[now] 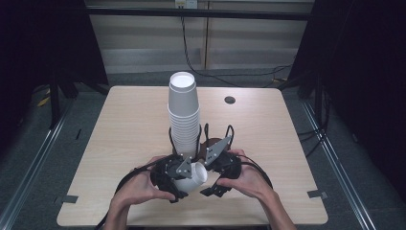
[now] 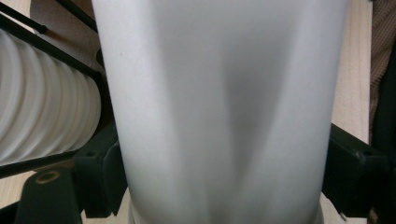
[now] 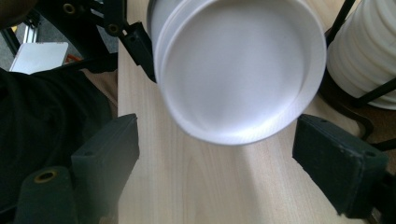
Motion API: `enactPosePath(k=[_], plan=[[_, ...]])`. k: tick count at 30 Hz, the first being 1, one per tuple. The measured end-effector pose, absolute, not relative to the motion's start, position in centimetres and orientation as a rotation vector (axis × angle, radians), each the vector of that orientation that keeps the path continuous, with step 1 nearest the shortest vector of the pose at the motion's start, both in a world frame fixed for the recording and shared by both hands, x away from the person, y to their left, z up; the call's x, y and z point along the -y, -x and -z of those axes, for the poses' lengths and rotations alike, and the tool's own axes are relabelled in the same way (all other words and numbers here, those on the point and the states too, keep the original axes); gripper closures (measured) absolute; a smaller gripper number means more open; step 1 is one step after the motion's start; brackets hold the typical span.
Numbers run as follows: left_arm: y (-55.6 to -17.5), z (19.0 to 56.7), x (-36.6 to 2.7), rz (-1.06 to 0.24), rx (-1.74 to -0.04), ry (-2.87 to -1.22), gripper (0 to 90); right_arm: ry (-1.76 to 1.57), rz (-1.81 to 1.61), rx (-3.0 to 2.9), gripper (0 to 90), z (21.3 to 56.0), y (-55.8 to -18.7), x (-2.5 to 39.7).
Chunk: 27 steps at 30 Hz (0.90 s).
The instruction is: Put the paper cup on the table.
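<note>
1. While the tall stack of white paper cups (image 1: 183, 112) stands in its black wire holder (image 1: 198, 139) mid-table, a single white paper cup (image 1: 191, 176) lies sideways just in front of it.
2. Left gripper (image 1: 167, 179): jaws closed against this cup's wall, holding it.
3. Right gripper (image 1: 221, 175): jaws spread wide at the cup's mouth, gripping nothing.
4. Likely light, thin and crushable; grip the stiffer rolled rim (image 3: 243, 135) gently.

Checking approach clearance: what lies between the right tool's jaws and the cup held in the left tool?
Only bare table. In the right gripper view, the right tool stands open just short of the white cup, nothing in the way.
</note>
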<state>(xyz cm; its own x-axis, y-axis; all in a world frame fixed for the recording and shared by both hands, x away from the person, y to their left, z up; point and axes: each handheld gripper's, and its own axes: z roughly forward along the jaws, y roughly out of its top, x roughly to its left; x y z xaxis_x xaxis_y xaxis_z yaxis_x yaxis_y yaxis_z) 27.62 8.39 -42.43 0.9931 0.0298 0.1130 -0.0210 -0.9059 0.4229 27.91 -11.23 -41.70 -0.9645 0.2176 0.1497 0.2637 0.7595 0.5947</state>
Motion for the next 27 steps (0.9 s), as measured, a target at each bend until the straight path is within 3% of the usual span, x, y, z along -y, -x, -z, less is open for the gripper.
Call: enactPosePath(k=[27], plan=[[-26.4, 43.0, -7.0, -0.217, 0.072, -2.743, 16.0, 0.419, 0.904, 2.731, 17.8, 42.3, -29.6, 10.1]])
